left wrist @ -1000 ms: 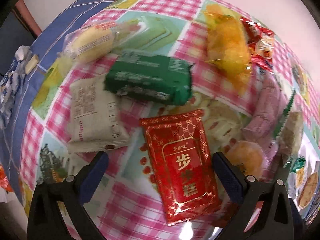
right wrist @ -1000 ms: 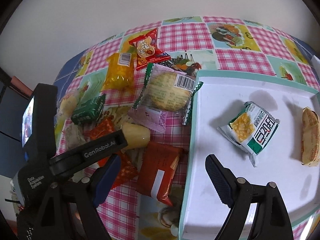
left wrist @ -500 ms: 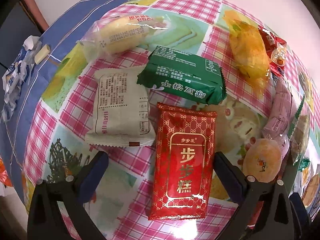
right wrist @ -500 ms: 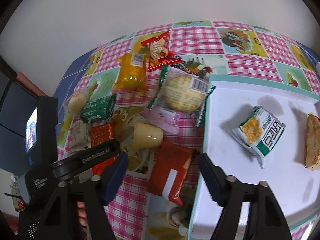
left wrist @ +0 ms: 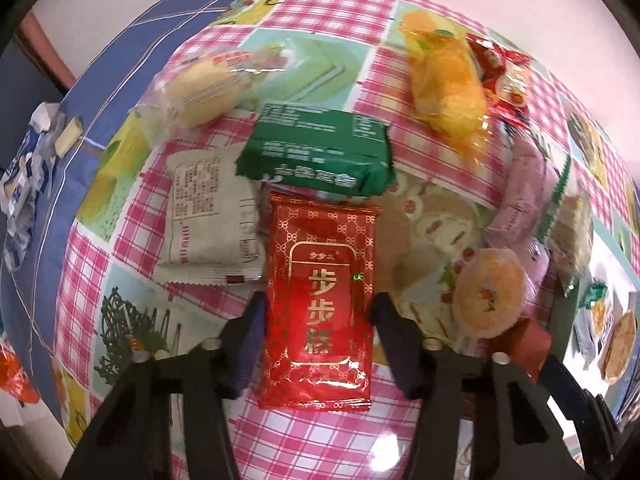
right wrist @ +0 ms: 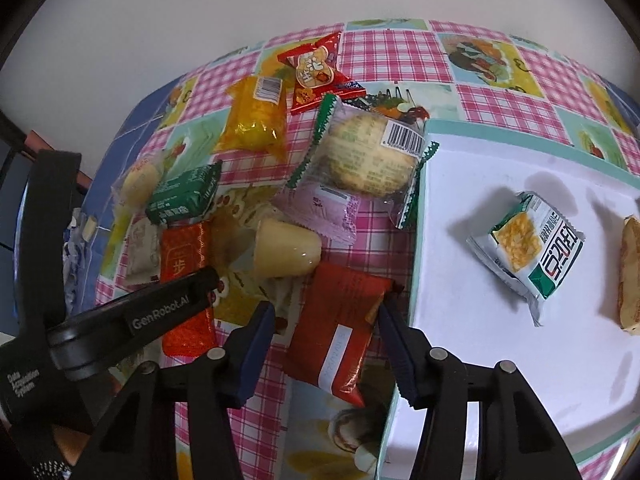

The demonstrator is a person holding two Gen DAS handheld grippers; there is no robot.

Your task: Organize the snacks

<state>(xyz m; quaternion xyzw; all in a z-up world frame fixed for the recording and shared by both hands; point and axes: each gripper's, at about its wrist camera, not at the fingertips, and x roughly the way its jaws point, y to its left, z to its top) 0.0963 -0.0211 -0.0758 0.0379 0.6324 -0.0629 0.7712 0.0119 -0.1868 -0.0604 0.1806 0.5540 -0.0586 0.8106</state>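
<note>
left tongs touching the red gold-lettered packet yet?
Touching. Left wrist view: both fingers press the edges of the red packet, no gap either side.

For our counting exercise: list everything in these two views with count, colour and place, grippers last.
Gold-lettered foil packet: 1, red, between fingers of left gripper.
Plain foil packet: 1, green, beyond it.
Paper-look packet: 1, beige, left of red.
Wrapped bun: 1, pale yellow, beyond beige.
Clear packet: 1, yellow-orange, far side.
Sweet packet: 1, red, beside it.
Wrapped round biscuit: 1, tan, at tray corner.
Crimped packet: 1, pink, partly under biscuit.
Jelly cup: 1, pale yellow, on its side.
Matt packet: 1, orange-red, between fingers of right gripper.
Plastic tray: 1, white, teal rim, right.
Cracker packet: 1, green-white, on tray.
Pastry: 1, golden, tray's right edge.
Checked tablecloth: 1, pink-white, underneath.
Left gripper: 1, black, grip unclear.
Right gripper: 1, black, open.
</note>
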